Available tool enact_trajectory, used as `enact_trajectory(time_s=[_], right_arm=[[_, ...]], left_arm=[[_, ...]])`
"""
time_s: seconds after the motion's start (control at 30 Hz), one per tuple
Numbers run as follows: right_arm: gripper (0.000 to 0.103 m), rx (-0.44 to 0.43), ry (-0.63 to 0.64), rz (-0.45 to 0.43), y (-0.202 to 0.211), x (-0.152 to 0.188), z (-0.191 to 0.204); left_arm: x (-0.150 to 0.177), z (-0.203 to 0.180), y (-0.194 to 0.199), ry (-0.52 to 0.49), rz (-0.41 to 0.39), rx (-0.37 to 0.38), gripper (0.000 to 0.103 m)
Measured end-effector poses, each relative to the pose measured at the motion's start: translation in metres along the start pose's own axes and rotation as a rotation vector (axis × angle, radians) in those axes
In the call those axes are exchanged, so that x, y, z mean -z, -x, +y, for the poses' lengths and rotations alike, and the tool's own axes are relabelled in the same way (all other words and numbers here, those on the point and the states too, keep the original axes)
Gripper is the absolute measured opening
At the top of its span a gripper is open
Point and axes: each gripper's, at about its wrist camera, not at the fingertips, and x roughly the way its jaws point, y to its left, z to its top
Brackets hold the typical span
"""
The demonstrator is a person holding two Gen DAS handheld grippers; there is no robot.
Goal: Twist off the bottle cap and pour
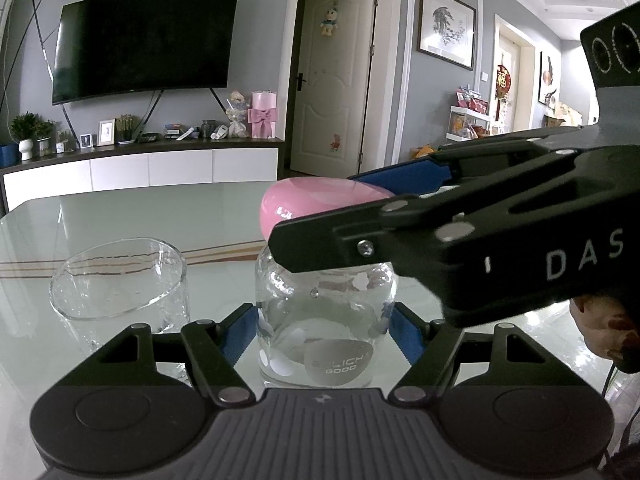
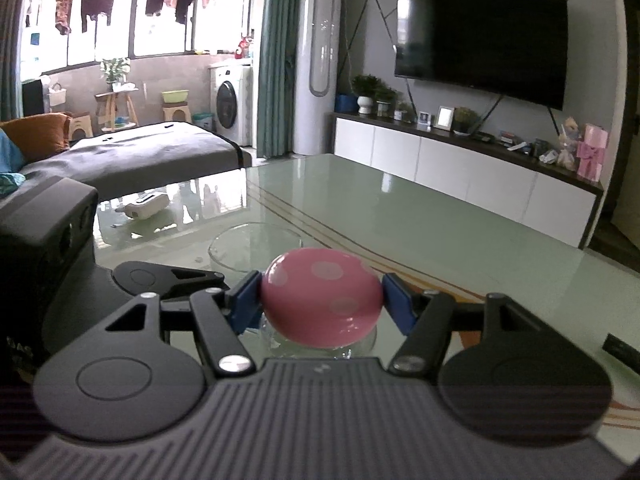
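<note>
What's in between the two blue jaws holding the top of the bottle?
The pink cap with pale dots. In the right wrist view it fills the gap between the right gripper's blue jaws, which press on both its sides.

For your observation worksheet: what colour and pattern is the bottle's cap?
Pink with paler spots; the cap shows best in the right wrist view.

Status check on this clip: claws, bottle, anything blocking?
Left claw shut on bottle. Right claw shut on pink cap, still on. Glass beside, clear.
</note>
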Motion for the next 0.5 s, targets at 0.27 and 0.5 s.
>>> enact_trajectory(time_s=[0.27,0.5], right_arm=[[0.066,-0.089,0.051,-0.014,0.002,0.001,-0.011],[0.066,-0.129,0.086,-0.015,0.004,-0.001,-0.015]], left_arm=[[0.002,-0.001,0.0,0.0,-0.001,-0.001,0.075],[0.003,0.001,0.001,0.001,-0.001,-0.001,0.075]])
